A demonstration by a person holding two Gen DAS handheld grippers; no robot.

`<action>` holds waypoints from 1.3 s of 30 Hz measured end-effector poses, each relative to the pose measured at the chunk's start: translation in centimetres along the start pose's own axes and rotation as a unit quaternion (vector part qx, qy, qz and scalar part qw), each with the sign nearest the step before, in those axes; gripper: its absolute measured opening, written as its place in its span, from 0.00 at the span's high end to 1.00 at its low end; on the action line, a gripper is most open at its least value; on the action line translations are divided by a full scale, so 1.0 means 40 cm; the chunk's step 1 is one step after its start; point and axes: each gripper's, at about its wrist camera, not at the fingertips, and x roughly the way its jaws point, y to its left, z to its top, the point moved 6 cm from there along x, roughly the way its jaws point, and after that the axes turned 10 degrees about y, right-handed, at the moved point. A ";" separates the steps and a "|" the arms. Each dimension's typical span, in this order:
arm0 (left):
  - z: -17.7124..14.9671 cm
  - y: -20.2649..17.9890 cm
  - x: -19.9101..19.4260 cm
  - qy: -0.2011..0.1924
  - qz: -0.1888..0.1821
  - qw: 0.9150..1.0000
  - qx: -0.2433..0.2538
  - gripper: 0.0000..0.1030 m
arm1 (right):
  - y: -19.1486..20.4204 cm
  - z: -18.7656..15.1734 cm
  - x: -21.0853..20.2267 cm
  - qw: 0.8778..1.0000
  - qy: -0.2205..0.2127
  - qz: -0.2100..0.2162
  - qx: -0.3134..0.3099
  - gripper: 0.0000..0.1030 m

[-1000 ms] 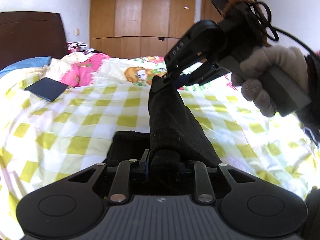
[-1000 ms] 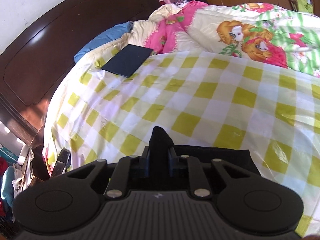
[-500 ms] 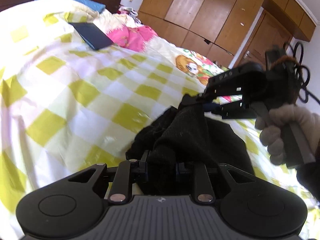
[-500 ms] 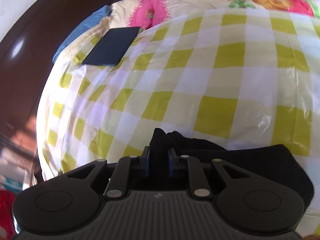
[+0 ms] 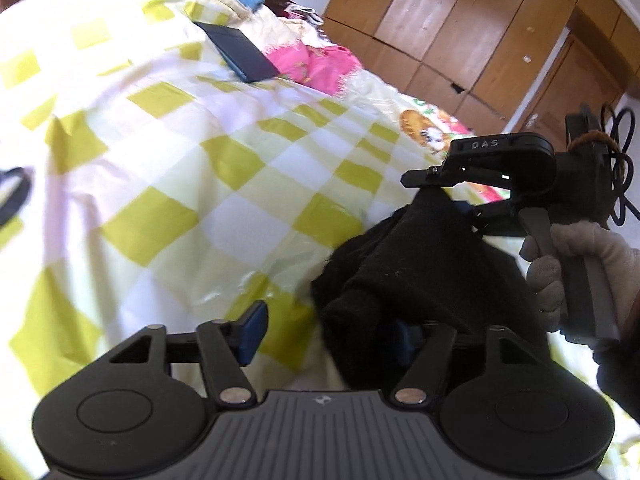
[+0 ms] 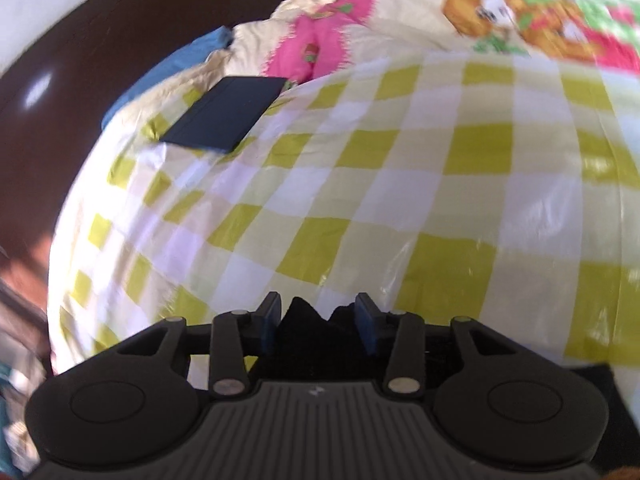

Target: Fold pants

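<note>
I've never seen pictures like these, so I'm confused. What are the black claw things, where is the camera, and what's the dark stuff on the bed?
The claws are two pinching tools, each held in a person's hand. Each tool has a camera looking out along its two fingers, so you get one picture per tool.

In the left view, the left gripper stands wide open, and the black pants slump against its right side. You also see the right gripper and the gloved hand holding it. In the right view, that gripper is open too, with pants cloth loose between its fingers.

Everything lies on a yellow checked bedcover. A dark flat case rests further up.
</note>
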 end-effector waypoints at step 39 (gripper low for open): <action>0.104 -0.101 -0.029 -0.017 0.059 0.988 0.144 0.16 | -0.043 -0.101 -0.242 0.987 -0.072 -0.030 -0.142 0.49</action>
